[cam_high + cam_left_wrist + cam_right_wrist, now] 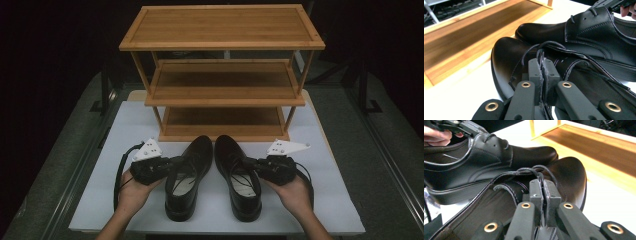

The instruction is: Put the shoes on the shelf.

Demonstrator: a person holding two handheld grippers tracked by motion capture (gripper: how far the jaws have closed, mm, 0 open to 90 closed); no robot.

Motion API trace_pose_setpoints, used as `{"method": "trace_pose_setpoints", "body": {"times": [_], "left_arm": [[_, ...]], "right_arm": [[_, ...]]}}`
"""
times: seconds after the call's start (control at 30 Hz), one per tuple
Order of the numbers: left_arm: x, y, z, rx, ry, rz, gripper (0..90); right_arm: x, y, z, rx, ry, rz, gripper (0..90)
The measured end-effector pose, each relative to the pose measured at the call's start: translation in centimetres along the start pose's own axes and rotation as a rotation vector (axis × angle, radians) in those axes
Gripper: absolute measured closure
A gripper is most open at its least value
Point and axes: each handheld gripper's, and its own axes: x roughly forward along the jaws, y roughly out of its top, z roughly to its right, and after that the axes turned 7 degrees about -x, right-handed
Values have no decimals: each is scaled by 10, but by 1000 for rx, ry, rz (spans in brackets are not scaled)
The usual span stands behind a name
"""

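Two black leather lace-up shoes stand side by side on the white tabletop [125,125], toes toward a wooden rack. My left gripper [170,164] is shut on the outer eyelet flap of the left shoe [192,152]; up close its jaws [543,65] pinch the leather edge beside the laces of the left shoe [506,55]. My right gripper [251,163] is shut on the outer flap of the right shoe [229,150], and in its own view it [543,185] clamps the edge of the right shoe [571,172]. Both shoes rest on the table.
A three-shelf wooden rack [220,45] stands just beyond the toes; its lowest shelf [220,131] is bare, as are the two above. The table's front edge lies near the heels. Dark floor surrounds the table.
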Motion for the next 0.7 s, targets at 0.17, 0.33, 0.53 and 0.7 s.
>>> {"method": "trace_pose_setpoints", "body": {"times": [0.17, 0.33, 0.53, 0.7], "left_arm": [[4, 8, -10, -14, 13, 6, 874], [11, 19, -21, -12, 35, 7, 874], [28, 30, -34, -18, 56, 31, 874], [49, 41, -42, -13, 83, 37, 874]], "right_arm": [[-1, 4, 13, 9, -22, 10, 866], [3, 8, 29, 17, -51, 9, 867], [13, 14, 48, 18, -84, 6, 866], [25, 22, 63, 17, -111, 2, 866]]}}
